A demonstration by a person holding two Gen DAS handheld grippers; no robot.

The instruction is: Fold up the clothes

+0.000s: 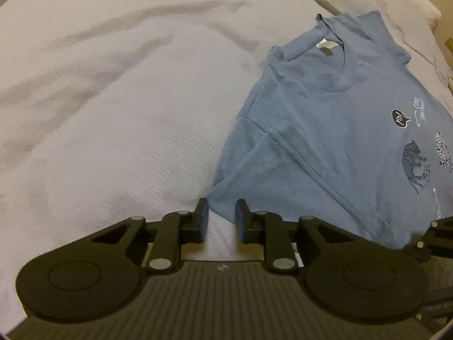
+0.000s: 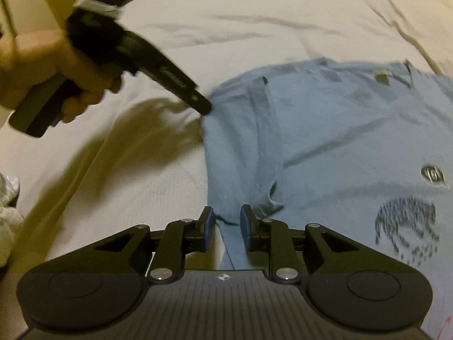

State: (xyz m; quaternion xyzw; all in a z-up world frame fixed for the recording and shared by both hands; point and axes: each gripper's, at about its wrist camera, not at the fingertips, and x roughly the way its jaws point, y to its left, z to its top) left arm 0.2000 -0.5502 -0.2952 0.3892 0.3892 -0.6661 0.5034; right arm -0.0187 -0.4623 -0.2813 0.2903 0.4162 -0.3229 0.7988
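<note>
A white textured bed cover (image 1: 119, 107) fills most of both views, creased in long shallow folds. On it lies a blue T-shirt (image 1: 325, 130), front up, neck opening toward the far side, with a pale label (image 1: 325, 47) inside the collar. One sleeve (image 1: 254, 167) is folded inward across the chest. A dark speech-bubble print (image 1: 399, 118) and a spotted animal print (image 1: 414, 167) sit on the chest; in the right wrist view the animal print is blurred.

The left gripper (image 1: 222, 221) stands with its jaws parted at the near edge of the shirt, the cover visible between the fingers and nothing held. In the right wrist view a hand (image 2: 42, 70) grasps its handle, its tip at the shirt's side edge; contact cannot be told.

The right gripper (image 2: 226, 231) likewise stands parted, the shirt's edge lying between the fingers, which are not closed upon it

At the left border of the right wrist view lies crumpled white material (image 2: 8, 206)
</note>
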